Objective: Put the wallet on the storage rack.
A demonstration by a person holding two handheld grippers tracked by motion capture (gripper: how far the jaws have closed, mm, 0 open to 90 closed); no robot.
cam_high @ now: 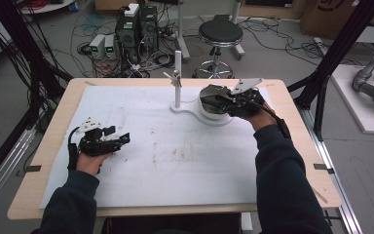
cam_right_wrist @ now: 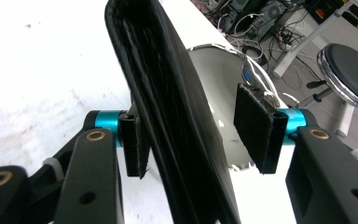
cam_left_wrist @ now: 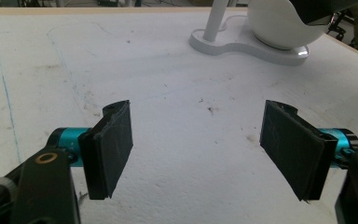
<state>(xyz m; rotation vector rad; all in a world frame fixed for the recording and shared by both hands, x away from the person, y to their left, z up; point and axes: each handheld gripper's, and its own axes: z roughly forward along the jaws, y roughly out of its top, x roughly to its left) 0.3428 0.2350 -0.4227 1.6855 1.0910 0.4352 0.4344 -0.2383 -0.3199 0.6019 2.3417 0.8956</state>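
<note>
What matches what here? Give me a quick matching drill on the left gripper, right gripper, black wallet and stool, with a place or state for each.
Things:
1. left gripper
2. right gripper
3. black wallet
4. stool

Places or states:
A. on the floor beyond the table's far edge
B. open over bare white mat, holding nothing
C. standing on edge between two jaws, against one pad
D. open over the white bowl

Pairs: 1-B, 2-D, 3-C, 4-A
</note>
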